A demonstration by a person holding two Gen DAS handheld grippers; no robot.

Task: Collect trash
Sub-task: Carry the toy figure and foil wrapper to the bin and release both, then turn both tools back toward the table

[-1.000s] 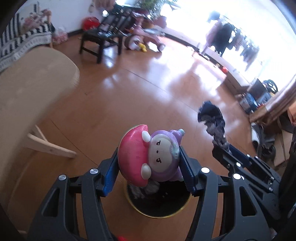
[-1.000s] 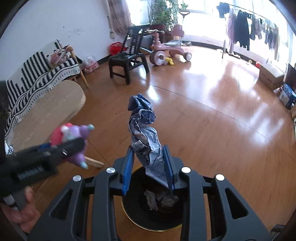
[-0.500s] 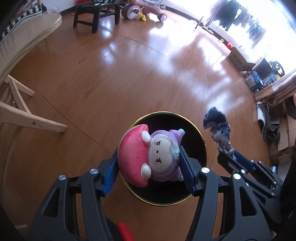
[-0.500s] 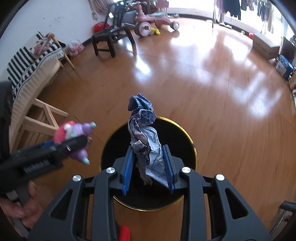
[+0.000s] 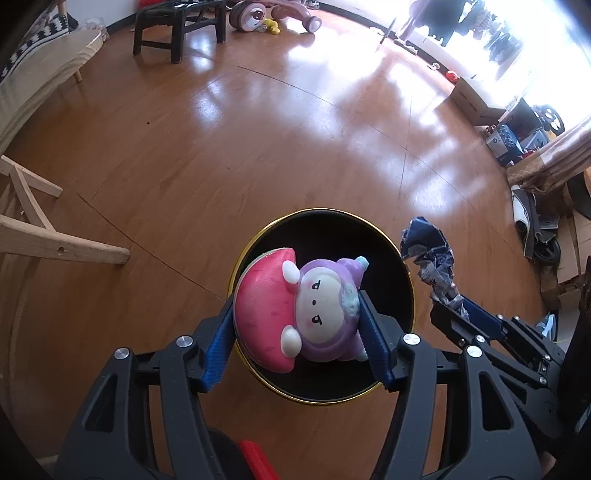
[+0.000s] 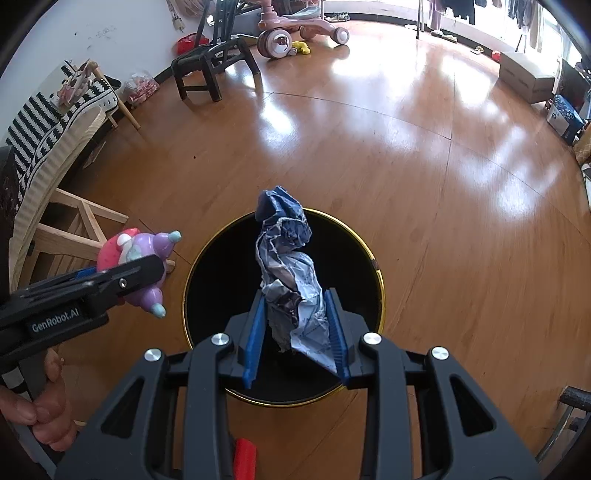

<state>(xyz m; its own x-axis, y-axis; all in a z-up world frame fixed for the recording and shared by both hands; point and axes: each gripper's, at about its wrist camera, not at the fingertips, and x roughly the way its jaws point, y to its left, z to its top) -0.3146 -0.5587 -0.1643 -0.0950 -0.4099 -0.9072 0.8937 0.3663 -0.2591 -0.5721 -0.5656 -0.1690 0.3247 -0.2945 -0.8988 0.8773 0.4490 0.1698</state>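
Note:
My left gripper [image 5: 297, 334] is shut on a pink and purple mushroom toy [image 5: 295, 314] and holds it above a round black bin with a gold rim [image 5: 408, 280] on the floor. My right gripper [image 6: 297, 334] is shut on a crumpled blue and white wrapper [image 6: 291, 280] and holds it above the same bin [image 6: 378, 273]. In the left wrist view the wrapper [image 5: 430, 256] hangs just right of the bin's rim. In the right wrist view the toy [image 6: 142, 258] is left of the bin. The bin's inside is dark.
A light wooden table with crossed legs [image 5: 40, 236] stands to the left, also in the right wrist view [image 6: 66, 229]. A black chair [image 6: 210, 66] and a pink ride-on toy [image 6: 295, 29] stand far back. Boxes and clutter [image 5: 546, 229] line the right side.
Both grippers have tilted down and moved forward over the bin, which now shows fully below them. The toy and the wrapper stay gripped.

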